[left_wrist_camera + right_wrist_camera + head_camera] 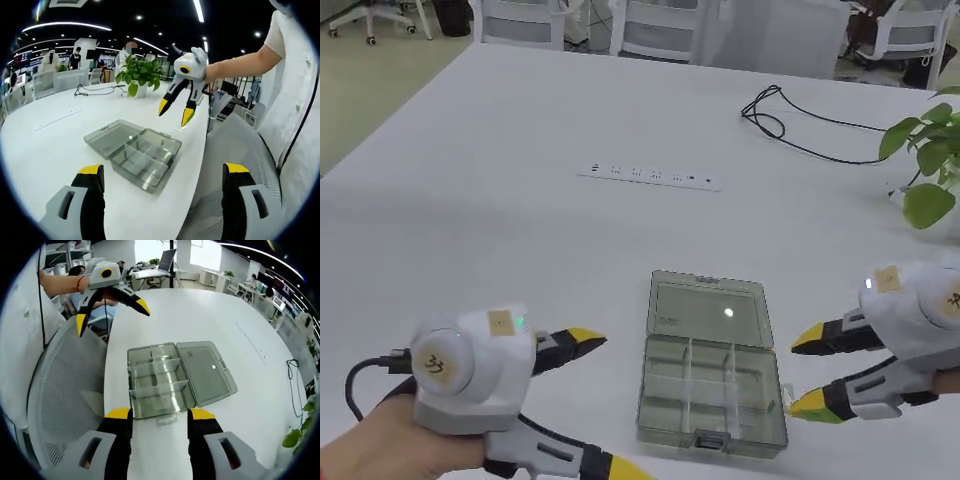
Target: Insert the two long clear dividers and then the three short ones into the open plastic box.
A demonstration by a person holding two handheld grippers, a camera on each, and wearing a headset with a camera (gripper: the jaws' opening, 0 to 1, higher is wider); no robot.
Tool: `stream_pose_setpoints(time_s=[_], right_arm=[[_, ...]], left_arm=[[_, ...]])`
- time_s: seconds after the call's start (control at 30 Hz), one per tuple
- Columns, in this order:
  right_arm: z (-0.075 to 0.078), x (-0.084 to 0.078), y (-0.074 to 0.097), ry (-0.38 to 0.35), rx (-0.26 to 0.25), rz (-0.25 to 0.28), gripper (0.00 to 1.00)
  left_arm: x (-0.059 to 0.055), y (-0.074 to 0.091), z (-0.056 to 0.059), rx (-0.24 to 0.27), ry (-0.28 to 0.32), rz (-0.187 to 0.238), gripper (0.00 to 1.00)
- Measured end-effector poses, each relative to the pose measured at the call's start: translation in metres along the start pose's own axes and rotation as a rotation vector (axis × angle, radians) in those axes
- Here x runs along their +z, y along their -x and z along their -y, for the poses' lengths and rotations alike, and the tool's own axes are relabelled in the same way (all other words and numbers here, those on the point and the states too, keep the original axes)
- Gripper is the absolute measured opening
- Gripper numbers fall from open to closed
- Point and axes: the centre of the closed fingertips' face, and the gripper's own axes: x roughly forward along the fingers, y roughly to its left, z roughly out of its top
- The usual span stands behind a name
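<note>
The smoky clear plastic box (pixel 672 400) lies open on the white table, its lid (pixel 708 310) folded flat behind it. Clear dividers stand inside and split it into several compartments. My left gripper (pixel 605 405) hovers to the left of the box, open wide, with nothing between its jaws. My right gripper (pixel 808 375) is at the box's right side, also open and holding nothing. The left gripper view shows the box (pixel 142 155) ahead of the left gripper (pixel 164 170), with the right gripper (pixel 175 110) beyond it. The box (pixel 160 385) lies just ahead of the right gripper (pixel 160 414), and the left gripper (pixel 111 316) is across from it.
A white power strip (pixel 650 175) lies mid-table, a black cable (pixel 790 125) loops at the far right, and a potted plant (pixel 925 160) stands at the right edge. A white mesh chair (pixel 65 390) sits at the near table edge. Office chairs line the far side.
</note>
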Motion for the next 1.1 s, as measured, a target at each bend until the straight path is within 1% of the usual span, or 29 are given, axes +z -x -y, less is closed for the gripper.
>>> stream_pose_setpoints(time_s=[0.07, 0.17, 0.33, 0.37, 0.4, 0.57, 0.6, 0.63, 0.7, 0.8, 0.9, 1.0, 1.1], right_arm=[[0.0, -0.007, 0.002, -0.008, -0.002, -0.007, 0.47], [0.0, -0.024, 0.007, -0.029, -0.002, -0.031, 0.49], [0.001, -0.048, 0.016, -0.05, -0.005, -0.066, 0.52], [0.002, -0.054, 0.017, -0.053, -0.005, -0.075, 0.52], [0.003, -0.063, 0.018, -0.056, -0.005, -0.096, 0.53], [0.007, -0.091, 0.025, -0.076, -0.006, -0.139, 0.54], [0.008, -0.1, 0.026, -0.081, -0.004, -0.159, 0.55], [0.008, -0.103, 0.027, -0.082, -0.005, -0.167, 0.55], [0.011, -0.119, 0.027, -0.083, -0.008, -0.198, 0.55], [0.012, -0.133, 0.027, -0.098, -0.004, -0.218, 0.55], [0.015, -0.15, 0.025, -0.093, -0.002, -0.253, 0.55], [0.017, -0.161, 0.024, -0.087, 0.001, -0.277, 0.55], [0.018, -0.174, 0.021, -0.044, 0.008, -0.325, 0.55]], left_arm=[[0.0, 0.0, 0.0, -0.001, 0.005, 0.001, 1.0], [-0.003, 0.001, 0.001, -0.004, 0.003, -0.008, 1.0], [-0.003, 0.002, -0.001, 0.001, 0.009, -0.006, 1.0], [-0.003, 0.002, -0.001, 0.0, 0.008, -0.007, 1.0], [-0.004, 0.001, -0.001, -0.001, 0.007, -0.01, 1.0], [-0.005, 0.002, -0.002, -0.001, 0.012, -0.013, 1.0], [-0.006, 0.002, -0.002, -0.001, 0.014, -0.017, 1.0], [-0.006, 0.002, -0.002, -0.002, 0.015, -0.017, 1.0], [-0.006, 0.002, -0.002, 0.0, 0.016, -0.016, 1.0], [-0.007, 0.003, -0.003, 0.002, 0.019, -0.019, 1.0], [-0.007, 0.003, -0.003, 0.003, 0.022, -0.021, 1.0], [-0.007, 0.004, -0.004, 0.004, 0.027, -0.019, 1.0], [-0.007, 0.004, -0.004, 0.006, 0.03, -0.02, 1.0]])
